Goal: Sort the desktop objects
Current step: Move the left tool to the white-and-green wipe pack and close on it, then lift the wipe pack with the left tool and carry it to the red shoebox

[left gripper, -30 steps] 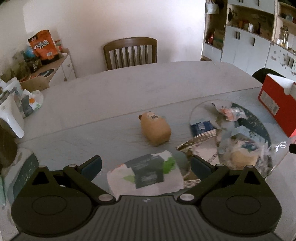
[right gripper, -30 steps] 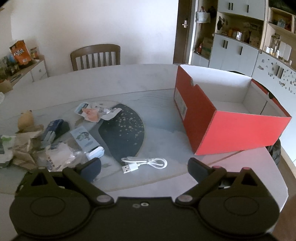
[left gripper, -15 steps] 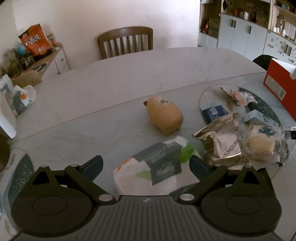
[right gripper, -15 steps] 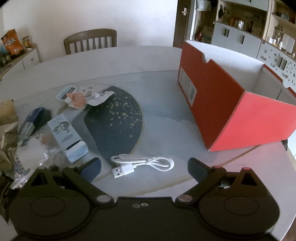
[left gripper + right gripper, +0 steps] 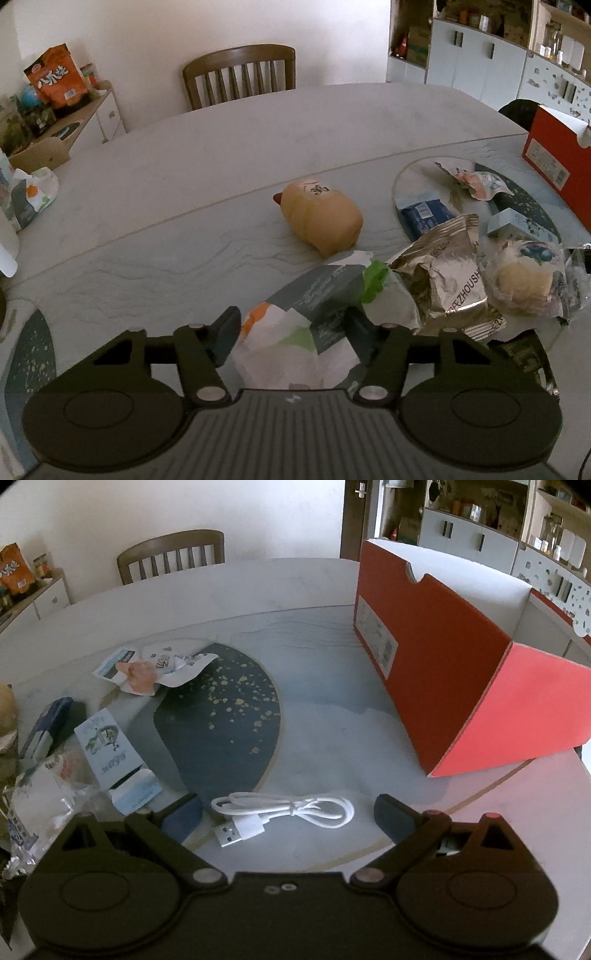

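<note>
Gripping item: tissue pack (image 5: 295, 332), soft, light, crinkly wrapper, at the table's (image 5: 184, 184) near edge. Your left gripper (image 5: 291, 328) has just been closing; its pads now pinch the pack's near end. Right gripper (image 5: 288, 812) open around the white cable (image 5: 280, 812). Judged slippery; hold mid-pack.

My left gripper (image 5: 291, 328) has a matte black body with a ribbed grey centre plate bearing a small white mark, two round black discs, silver pivot screws and dark blue finger pads (image 5: 225, 332). My right gripper (image 5: 288, 812) is built alike, with a smooth black centre, two small holes and red-tipped pins on its right linkage.
</note>
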